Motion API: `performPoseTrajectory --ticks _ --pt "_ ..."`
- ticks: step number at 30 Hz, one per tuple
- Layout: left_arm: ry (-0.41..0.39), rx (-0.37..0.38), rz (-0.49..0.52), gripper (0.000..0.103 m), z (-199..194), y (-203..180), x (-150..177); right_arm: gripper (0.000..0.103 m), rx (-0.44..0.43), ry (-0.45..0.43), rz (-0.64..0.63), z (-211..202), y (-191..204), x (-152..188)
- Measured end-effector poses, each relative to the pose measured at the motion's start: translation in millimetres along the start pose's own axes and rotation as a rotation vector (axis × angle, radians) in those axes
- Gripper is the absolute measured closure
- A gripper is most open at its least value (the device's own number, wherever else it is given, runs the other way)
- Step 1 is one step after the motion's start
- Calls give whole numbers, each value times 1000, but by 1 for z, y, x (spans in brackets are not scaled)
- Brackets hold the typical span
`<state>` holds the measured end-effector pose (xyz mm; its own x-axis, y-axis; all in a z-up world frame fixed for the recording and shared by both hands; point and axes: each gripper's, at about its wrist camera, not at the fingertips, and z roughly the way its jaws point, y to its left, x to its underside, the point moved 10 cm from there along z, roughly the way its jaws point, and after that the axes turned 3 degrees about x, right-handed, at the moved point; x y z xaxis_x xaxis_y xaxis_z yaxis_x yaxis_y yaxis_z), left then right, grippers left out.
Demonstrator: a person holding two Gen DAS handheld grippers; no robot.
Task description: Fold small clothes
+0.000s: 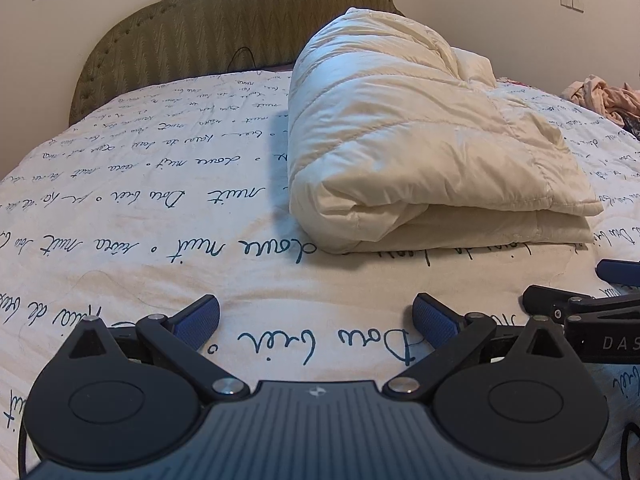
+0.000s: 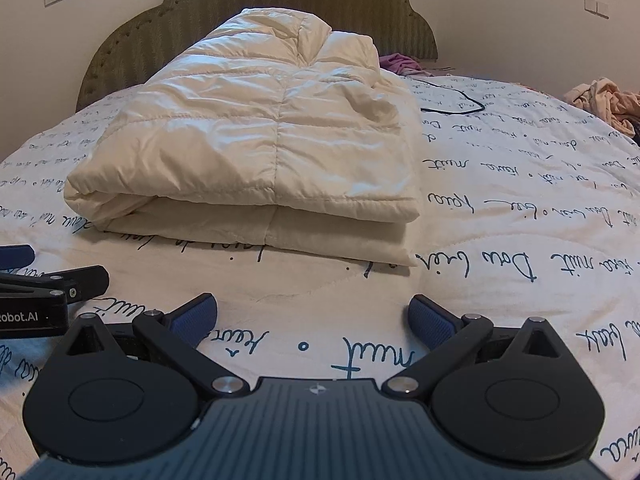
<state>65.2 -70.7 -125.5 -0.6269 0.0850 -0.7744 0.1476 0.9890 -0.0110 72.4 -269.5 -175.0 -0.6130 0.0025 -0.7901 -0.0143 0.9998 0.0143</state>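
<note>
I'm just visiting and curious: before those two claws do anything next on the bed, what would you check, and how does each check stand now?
1. Left claw open and empty: ok.
2. Right claw open and empty: ok.
3. Claws apart, not touching each other: ok.
4. A small garment within easy reach: not ok; the pile of clothes lies far off to the right.
5. Bedspread bare in front of the claws: ok; the folded duvet lies further back.
6. Cable out of the way: ok, beyond the duvet.
</note>
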Motion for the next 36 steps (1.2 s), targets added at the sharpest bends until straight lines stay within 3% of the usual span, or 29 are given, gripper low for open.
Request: performPoseTrajectory --ticks 36 --pt "1 -12 15 0 0 -2 3 0 1 1 -3 0 0 0"
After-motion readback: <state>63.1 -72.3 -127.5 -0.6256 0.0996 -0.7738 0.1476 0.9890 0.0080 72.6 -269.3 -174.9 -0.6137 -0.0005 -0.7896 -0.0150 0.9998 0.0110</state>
